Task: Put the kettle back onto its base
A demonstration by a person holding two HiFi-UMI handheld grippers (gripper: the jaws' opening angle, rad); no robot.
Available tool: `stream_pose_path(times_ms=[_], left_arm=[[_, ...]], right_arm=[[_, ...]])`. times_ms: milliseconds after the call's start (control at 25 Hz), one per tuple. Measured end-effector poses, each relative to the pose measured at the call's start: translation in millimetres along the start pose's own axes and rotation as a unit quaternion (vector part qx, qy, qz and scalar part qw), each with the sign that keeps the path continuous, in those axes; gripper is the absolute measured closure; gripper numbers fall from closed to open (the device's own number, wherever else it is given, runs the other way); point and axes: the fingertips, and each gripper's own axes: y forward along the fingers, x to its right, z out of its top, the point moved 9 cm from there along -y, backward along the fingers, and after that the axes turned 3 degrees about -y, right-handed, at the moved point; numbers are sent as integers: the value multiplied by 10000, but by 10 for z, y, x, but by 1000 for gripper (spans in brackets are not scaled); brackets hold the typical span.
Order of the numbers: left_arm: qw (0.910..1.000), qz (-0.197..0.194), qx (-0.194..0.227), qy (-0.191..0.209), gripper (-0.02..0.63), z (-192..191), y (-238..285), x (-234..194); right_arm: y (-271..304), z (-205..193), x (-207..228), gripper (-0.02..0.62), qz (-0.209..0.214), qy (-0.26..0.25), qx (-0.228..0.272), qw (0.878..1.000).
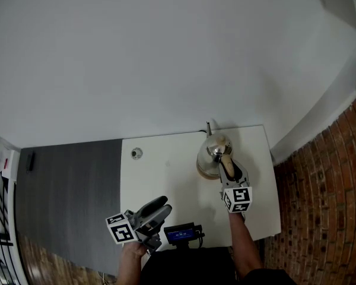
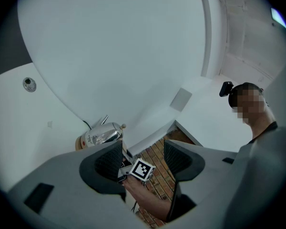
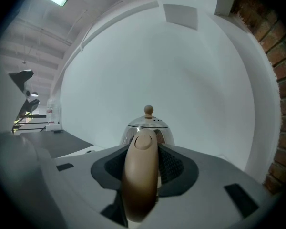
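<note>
A: Head view?
B: Right hand-held gripper (image 1: pixel 228 170) grips the steel kettle (image 1: pixel 215 149) above its tan base (image 1: pixel 202 170), at the far right of the surface (image 1: pixel 166 171).
A: Left gripper view?
B: Left hand-held gripper (image 2: pixel 143 159) has its jaws apart and empty. Red mark on base, unreadable.
A: Right gripper view?
B: Jaws clamp the kettle's tan handle (image 3: pixel 140 175).

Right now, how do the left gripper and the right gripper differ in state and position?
The right gripper is shut on the tan handle of the kettle; the left gripper has its jaws apart with nothing between them. The right gripper is over the right half of the white table, at the kettle; the left gripper hangs at the table's near left edge, apart from the kettle. Each carries a marker cube.
</note>
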Motion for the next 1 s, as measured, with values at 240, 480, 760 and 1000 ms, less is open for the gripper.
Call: stream_pose_path(times_ms=[240, 480, 760, 1000], left_arm=[[10000, -2, 27, 10, 311, -2, -32, 8], [10000, 19, 70, 1, 311, -16, -78, 14], [10000, 26, 66, 5, 311, -34, -76, 33], [10000, 32, 41, 5, 311, -45, -48, 39]], right_arm=[[-47, -38, -57, 442, -32, -67, 24, 10000], [-159, -113, -103, 442, -113, -126, 29, 9999], [-206, -192, -205, 442, -64, -339, -123, 9993], [-184, -179, -203, 442, -67, -288, -125, 9995]])
